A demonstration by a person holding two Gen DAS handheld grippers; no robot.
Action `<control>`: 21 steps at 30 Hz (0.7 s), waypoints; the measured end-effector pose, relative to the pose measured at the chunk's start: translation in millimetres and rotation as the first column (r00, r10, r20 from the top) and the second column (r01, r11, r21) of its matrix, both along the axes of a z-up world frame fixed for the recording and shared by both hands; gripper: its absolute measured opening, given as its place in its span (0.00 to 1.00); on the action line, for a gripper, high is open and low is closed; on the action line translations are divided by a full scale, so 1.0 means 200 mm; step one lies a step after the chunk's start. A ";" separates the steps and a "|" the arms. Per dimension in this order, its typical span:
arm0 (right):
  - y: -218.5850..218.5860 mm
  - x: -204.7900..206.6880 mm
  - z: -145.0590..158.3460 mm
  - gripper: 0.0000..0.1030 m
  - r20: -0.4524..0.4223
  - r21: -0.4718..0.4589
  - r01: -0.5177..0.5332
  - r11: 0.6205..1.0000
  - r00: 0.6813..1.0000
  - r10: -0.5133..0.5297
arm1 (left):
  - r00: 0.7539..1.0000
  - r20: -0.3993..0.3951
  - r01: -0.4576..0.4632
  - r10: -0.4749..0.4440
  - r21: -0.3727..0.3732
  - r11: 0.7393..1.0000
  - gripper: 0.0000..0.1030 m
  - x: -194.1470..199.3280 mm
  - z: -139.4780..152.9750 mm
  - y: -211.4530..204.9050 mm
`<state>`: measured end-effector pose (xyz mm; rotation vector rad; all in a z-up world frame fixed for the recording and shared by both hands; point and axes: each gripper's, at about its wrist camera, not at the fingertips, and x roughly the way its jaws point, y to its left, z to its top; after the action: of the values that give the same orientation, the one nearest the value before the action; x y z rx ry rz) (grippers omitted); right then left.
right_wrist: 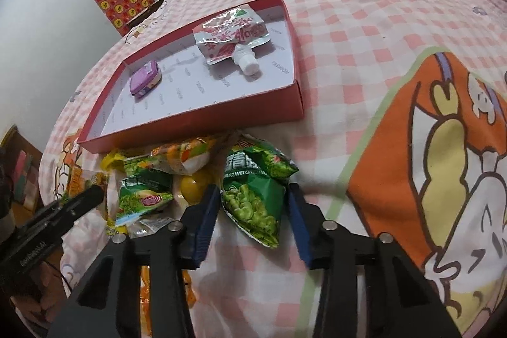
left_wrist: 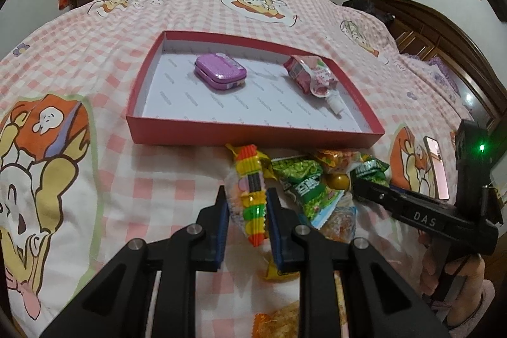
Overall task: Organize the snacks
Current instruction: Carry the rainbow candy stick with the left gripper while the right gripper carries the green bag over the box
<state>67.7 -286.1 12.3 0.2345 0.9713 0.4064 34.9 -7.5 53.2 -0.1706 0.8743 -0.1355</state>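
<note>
Left gripper [left_wrist: 246, 205] – fingers narrow, clamped on the striped candy pack [left_wrist: 250, 195], which sits at the near-left edge of the snack pile on the bed [left_wrist: 158, 179]. Right gripper [right_wrist: 253, 211] – fingers wide, either side of a green pea bag [right_wrist: 256, 192], pads not touching it. Rest of the pile just left of that: another green bag [right_wrist: 142, 198], orange packs, a yellow ball. Beyond, touching the pile, the red box [left_wrist: 253, 135] w/ a purple tin [left_wrist: 220, 73] on its left & a spouted pouch [left_wrist: 312, 78] on its right.
</note>
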 end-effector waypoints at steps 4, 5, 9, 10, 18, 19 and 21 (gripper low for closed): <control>-0.01 -0.03 0.01 0.38 0.010 0.002 -0.004 1.000 1.000 0.004 | 1.000 0.010 -0.005 0.005 -0.006 1.000 0.22 -0.01 0.02 0.01; -0.01 -0.04 0.02 0.38 0.013 0.003 -0.007 1.000 1.000 0.007 | 1.000 0.016 -0.007 0.007 -0.007 1.000 0.22 -0.01 0.03 0.02; -0.02 -0.09 0.06 0.38 0.036 -0.011 -0.015 1.000 0.999 0.016 | 0.999 0.032 -0.013 0.013 -0.005 1.000 0.22 -0.02 0.05 0.03; -0.02 -0.09 0.07 0.38 0.042 -0.014 -0.017 1.000 0.999 0.018 | 0.999 0.035 -0.013 0.013 -0.005 1.000 0.22 -0.02 0.06 0.03; -0.01 -0.14 0.17 0.38 0.095 -0.040 -0.038 0.999 0.995 0.041 | 0.997 0.073 -0.025 0.025 0.007 1.000 0.22 0.00 0.13 0.06; 0.00 -0.14 0.18 0.38 0.102 -0.045 -0.042 0.998 0.994 0.046 | 0.997 0.079 -0.028 0.027 0.009 1.000 0.22 0.01 0.14 0.06; 0.01 -0.14 0.21 0.38 0.117 -0.059 -0.051 0.997 0.991 0.057 | 0.995 0.089 -0.035 0.033 0.016 0.999 0.22 0.03 0.16 0.07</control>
<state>40.4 -284.1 54.8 0.1316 0.8726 0.4371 40.5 6.6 84.4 -0.1622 0.7831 -0.1028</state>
